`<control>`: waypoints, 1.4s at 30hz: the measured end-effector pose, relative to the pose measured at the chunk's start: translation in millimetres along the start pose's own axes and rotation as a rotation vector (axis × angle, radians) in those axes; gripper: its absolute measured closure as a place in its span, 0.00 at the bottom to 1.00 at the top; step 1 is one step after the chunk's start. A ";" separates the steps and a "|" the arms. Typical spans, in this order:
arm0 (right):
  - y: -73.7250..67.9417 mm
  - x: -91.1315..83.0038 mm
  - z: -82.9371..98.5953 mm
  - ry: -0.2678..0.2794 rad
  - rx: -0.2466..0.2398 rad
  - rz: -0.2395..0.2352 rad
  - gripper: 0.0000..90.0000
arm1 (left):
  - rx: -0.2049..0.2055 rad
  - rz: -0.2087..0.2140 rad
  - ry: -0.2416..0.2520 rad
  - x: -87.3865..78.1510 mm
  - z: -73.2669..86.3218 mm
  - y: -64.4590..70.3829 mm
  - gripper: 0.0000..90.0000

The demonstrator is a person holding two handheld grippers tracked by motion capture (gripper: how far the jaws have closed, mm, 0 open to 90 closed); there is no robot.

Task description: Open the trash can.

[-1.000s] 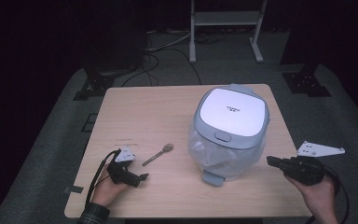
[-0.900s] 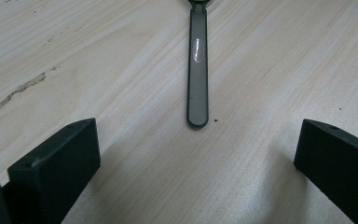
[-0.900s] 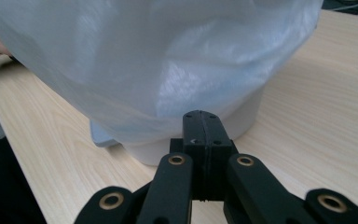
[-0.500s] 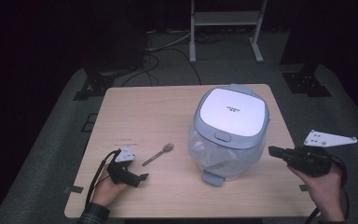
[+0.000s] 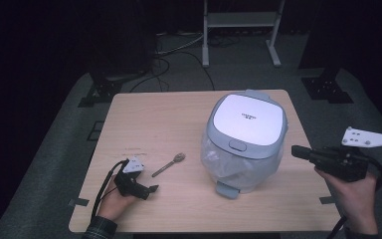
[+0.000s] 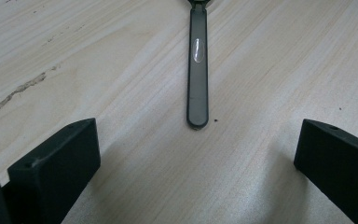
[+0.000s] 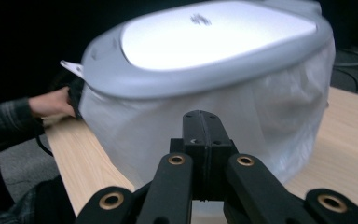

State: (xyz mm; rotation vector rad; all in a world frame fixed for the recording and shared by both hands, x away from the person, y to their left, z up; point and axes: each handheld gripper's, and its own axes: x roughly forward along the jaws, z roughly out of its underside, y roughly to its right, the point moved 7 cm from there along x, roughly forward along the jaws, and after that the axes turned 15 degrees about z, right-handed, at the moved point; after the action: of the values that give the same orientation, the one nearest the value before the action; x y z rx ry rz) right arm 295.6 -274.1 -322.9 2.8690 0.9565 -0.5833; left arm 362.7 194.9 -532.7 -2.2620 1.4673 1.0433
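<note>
The spoon [image 5: 169,165] lies flat on the wooden counter [image 5: 179,119], near the front left, well apart from the rice cooker [image 5: 246,139] that stands to its right; its handle end points toward the left gripper [image 5: 151,189], which rests low on the counter just short of it; in the left gripper view the handle [image 6: 198,70] runs straight up the middle between the two jaws, which stand wide apart with nothing between them.

The right gripper [image 5: 301,151] hangs off the counter's right edge, level with the cooker's side; in the right gripper view its jaws [image 7: 204,135] are pressed together and hold nothing, pointing at the cooker's wall, which is wrapped in a thin clear plastic film [image 7: 214,121] under the grey-rimmed white lid [image 7: 214,32].

The spoon looks small, thin, stiff and light; it will likely weigh almost nothing in the jaws, yet it lies so flat that the jaws must come right down to the wood to catch it; the smooth handle may slip or spin away if only one jaw touches first; the best hold is probably across the narrow handle a little above its rounded end, jaws square to its length; the bowl end, cut off at the top of that view, offers a poorer, curved surface.
</note>
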 end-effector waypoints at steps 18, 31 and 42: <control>-29.6 7.5 -30.9 0.078 -0.008 -0.142 1.00 | 0.000 0.000 0.001 0.0 0.0 0.0 0.00; -55.4 27.3 -45.5 0.085 -0.034 -0.199 1.00 | 0.000 0.000 0.000 0.0 0.0 0.0 0.00; -71.8 42.5 -48.2 0.057 -0.061 -0.227 1.00 | 0.000 0.000 0.000 0.0 0.0 0.0 0.00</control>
State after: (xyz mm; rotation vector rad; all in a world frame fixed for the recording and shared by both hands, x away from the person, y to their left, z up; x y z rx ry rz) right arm 300.6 -183.7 -289.8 2.7575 1.2966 -0.4803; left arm 362.7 194.9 -532.7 -2.2624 1.4674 1.0433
